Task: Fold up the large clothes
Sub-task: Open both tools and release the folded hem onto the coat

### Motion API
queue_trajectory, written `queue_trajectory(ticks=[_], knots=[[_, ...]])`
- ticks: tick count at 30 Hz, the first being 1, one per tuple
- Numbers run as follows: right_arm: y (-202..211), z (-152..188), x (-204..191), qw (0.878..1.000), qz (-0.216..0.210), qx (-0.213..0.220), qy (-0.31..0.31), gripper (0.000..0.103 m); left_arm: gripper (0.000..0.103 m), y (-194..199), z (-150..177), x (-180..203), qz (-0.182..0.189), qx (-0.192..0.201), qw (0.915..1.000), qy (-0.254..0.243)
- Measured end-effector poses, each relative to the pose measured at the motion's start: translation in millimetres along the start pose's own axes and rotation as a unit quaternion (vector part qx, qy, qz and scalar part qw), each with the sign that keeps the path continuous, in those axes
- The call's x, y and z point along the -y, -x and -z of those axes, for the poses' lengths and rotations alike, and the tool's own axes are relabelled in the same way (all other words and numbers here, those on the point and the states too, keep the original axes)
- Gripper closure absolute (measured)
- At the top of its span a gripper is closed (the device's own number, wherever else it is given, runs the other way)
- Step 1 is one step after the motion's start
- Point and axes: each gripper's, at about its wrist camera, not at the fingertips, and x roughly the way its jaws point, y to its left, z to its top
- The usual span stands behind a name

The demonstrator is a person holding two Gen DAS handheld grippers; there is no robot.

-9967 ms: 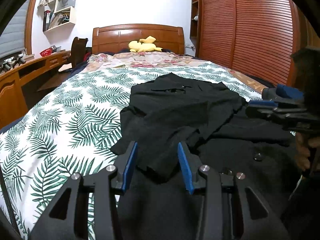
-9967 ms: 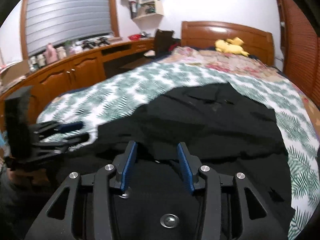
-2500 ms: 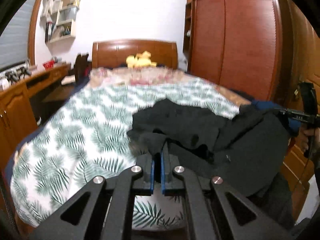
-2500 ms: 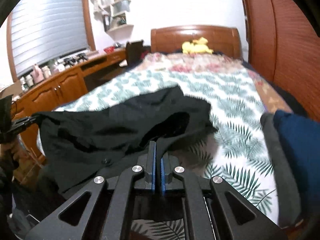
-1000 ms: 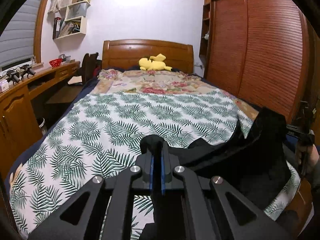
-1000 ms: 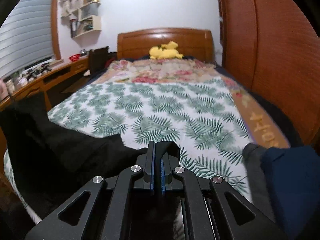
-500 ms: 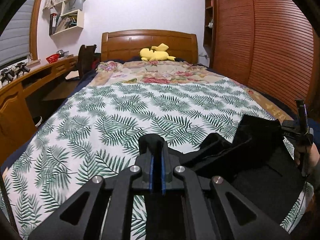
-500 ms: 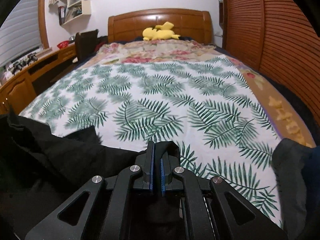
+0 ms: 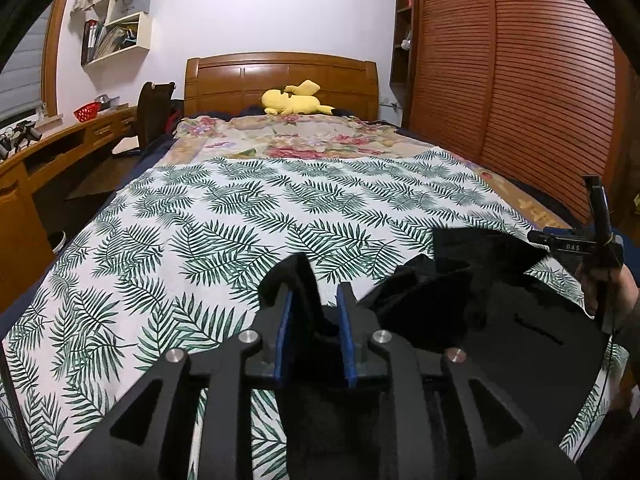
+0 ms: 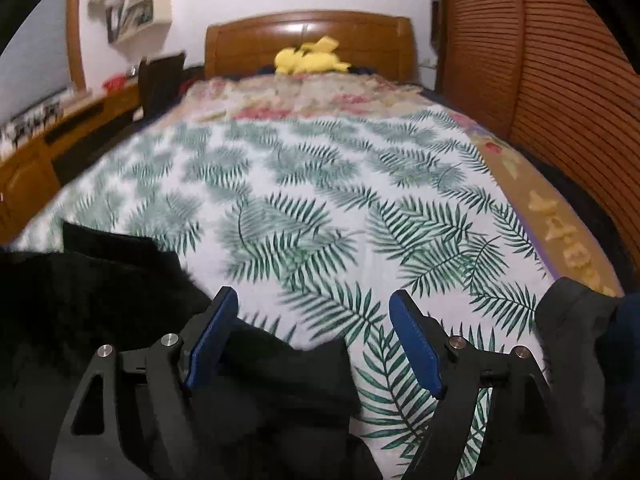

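Both grippers have just been opening: right gripper (image 10: 312, 336) wide and clear, left gripper (image 9: 313, 330) slackened, a fold of the garment (image 9: 500, 320) loose between its pads. It lies bunched at the near edge of the bed (image 9: 224, 216); folding looks barely begun

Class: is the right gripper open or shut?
Open: the right gripper has just been opening; its blue pads stand apart, off the black garment.

1. the black garment (image 9: 500, 300), held up off the bed (image 9: 240, 208) a second ago, now lies at its foot.
2. left gripper (image 9: 314, 312) jaws have just been opening, cloth between them.
3. right gripper (image 10: 314, 320) jaws have just been opening wide.
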Motion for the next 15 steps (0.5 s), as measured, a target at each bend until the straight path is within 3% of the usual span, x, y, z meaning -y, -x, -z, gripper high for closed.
queue_trajectory(ticks=[7,15], knots=[[-15,0,-5,0.999,0.019,-0.036,0.020,0.023,0.081,16,2,-8,0.007,0.009,0.9999,0.007],[-75,8,-12,0.991,0.028,-0.131,0.031,0.023,0.079,12,14,-2,0.023,-0.010,0.9997,-0.005]])
